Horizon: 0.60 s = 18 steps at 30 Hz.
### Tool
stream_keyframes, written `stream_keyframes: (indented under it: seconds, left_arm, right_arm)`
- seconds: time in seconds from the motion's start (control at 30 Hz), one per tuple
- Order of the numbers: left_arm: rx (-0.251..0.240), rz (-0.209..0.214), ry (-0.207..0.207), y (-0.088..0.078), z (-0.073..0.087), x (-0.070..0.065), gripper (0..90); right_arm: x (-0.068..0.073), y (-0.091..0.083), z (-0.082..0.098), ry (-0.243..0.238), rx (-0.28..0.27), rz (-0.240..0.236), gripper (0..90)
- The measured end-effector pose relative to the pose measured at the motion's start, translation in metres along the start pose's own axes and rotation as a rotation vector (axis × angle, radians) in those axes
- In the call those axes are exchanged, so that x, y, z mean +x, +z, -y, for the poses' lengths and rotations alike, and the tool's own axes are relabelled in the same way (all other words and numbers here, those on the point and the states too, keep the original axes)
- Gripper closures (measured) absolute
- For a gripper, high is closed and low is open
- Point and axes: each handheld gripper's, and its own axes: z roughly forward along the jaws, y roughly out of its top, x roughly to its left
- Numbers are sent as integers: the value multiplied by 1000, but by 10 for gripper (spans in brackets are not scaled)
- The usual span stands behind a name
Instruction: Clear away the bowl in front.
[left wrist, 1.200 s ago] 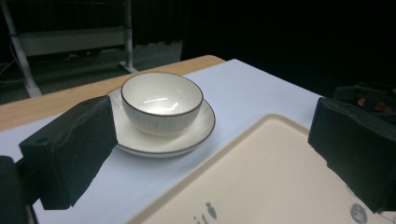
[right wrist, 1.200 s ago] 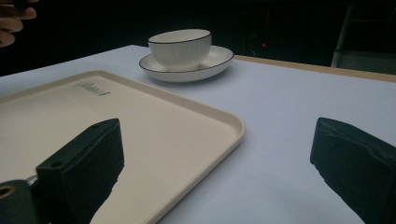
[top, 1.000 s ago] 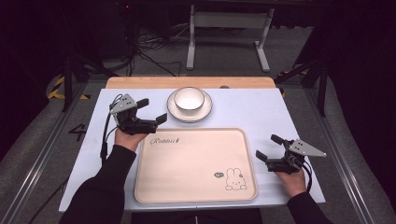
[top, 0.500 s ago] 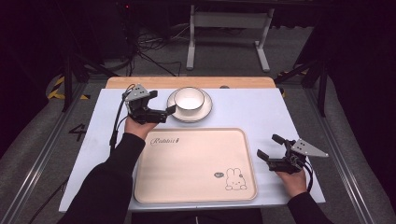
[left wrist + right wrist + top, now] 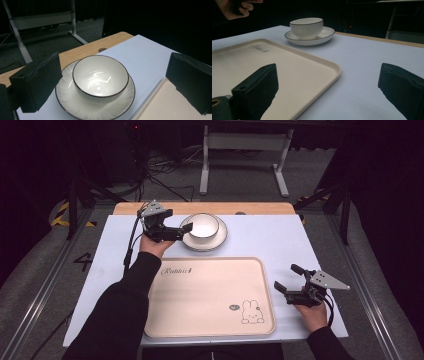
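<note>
Resting in a white saucer (image 5: 202, 240) at the worktop's (image 5: 270, 237) far edge, the bowl (image 5: 203, 226) lay just ahead of the left gripper (image 5: 183, 232), between its spread jaws and untouched. The right gripper (image 5: 284, 279), jaws likewise released, sat beside the cream tray (image 5: 200, 295).

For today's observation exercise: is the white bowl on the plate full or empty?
Empty. The white black-rimmed ceramic bowl stands upright on the white ribbed plate; the left gripper view shows its bare glossy inside, with only light reflections.

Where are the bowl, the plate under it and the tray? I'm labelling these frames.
bowl (image 5: 100, 75): left gripper view, inner wall.
plate (image 5: 65, 97): left gripper view, bare rim.
tray (image 5: 200, 295): high view, bare floor.
</note>
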Motion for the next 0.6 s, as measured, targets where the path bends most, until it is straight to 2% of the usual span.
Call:
stream_keyframes:
  seconds: [0.23, 0.6]
  left_arm:
    - [14, -1, 6, 14, -5, 4, 10]
    - [56, -21, -15, 35, -11, 15, 11]
  right_arm:
    - [0, 0, 0, -5, -2, 1, 37]
    - [1, 0, 0, -10, 2, 3, 37]
